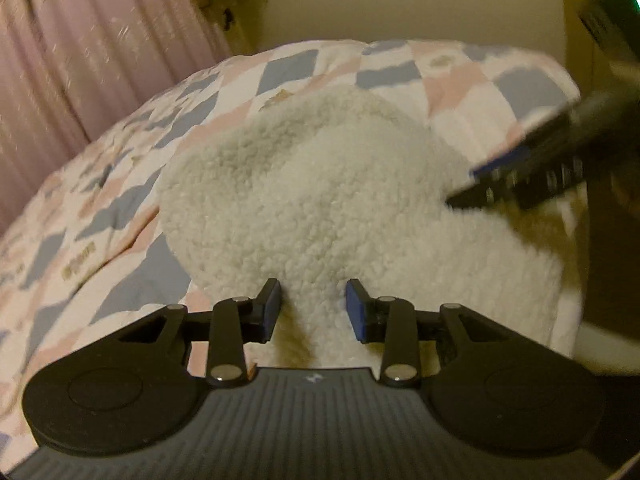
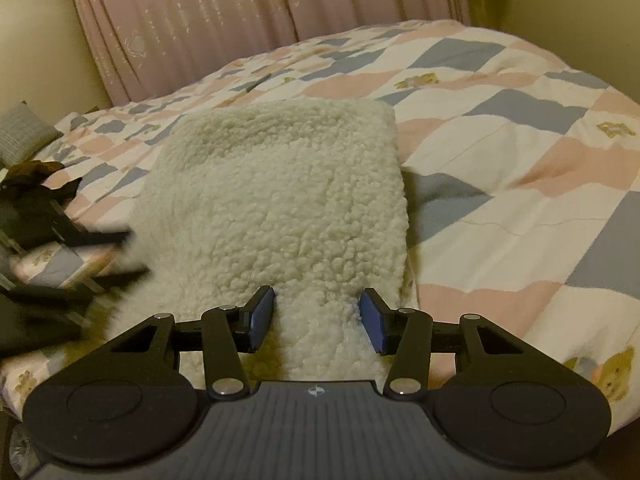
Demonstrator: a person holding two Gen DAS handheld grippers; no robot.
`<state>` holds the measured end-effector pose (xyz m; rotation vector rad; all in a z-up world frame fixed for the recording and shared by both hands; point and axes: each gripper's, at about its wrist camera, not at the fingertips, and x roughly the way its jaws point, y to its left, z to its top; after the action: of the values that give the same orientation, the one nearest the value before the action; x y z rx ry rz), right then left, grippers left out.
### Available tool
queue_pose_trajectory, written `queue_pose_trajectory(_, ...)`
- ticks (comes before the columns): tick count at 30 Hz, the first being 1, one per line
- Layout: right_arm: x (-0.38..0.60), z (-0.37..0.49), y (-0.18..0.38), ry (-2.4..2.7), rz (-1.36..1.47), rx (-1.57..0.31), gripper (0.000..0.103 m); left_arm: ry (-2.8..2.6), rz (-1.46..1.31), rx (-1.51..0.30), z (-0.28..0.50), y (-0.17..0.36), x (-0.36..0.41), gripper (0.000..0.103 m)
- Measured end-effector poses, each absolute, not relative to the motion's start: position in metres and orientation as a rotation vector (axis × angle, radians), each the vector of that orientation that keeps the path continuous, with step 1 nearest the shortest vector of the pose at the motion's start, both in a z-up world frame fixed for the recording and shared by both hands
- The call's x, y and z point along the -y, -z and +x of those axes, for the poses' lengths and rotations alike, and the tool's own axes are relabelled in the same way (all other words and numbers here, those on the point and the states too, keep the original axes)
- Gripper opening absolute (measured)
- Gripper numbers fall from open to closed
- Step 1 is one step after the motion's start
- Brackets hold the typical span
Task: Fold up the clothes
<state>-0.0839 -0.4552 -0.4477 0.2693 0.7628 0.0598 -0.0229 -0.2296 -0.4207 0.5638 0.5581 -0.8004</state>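
A cream fleece garment lies folded into a thick rectangle on the bed; it also shows in the right wrist view. My left gripper is open, its blue pads either side of a fold at the garment's near edge. My right gripper is open too, its pads straddling the garment's near right edge. The right gripper appears blurred in the left wrist view, over the garment's right side. The left gripper appears blurred in the right wrist view, at the garment's left edge.
The bed carries a quilt in pink, white and grey-blue patches with bear prints. Pink curtains hang behind it. A grey cushion and a dark object sit at the bed's left side. A cream wall rises beyond.
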Motion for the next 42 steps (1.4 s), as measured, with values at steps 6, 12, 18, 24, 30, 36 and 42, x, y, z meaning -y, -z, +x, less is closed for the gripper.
queue_pose_trajectory(6,0.459,-0.081,0.449,-0.059,0.276,-0.767,0.049,0.767,0.443,-0.482,0.026,0.368,0.230,0.032)
queue_pose_trajectory(12,0.463,-0.080,0.450,-0.068,0.294,-0.779,0.049,0.757,0.450,-0.604,0.099,0.397,0.251,0.032)
queue_pose_trajectory(18,0.465,-0.077,0.453,-0.064,0.304,-0.784,0.049,0.716,0.456,-0.611,0.105,0.424,0.256,0.033)
queue_pose_trajectory(24,0.464,-0.078,0.452,-0.061,0.294,-0.785,0.050,0.683,0.453,-0.547,0.071,0.385,0.244,0.033)
queue_pose_trajectory(30,0.464,-0.079,0.447,-0.046,0.318,-0.783,0.053,0.702,0.451,-0.604,0.013,0.375,0.229,0.033)
queue_pose_trajectory(36,0.461,-0.087,0.427,-0.022,0.317,-0.749,0.056,0.602,0.452,-0.665,0.000,0.389,0.234,0.032)
queue_pose_trajectory(42,0.449,-0.118,0.407,-0.017,0.258,-0.672,0.056,0.578,0.443,-0.677,-0.022,0.374,0.236,0.033)
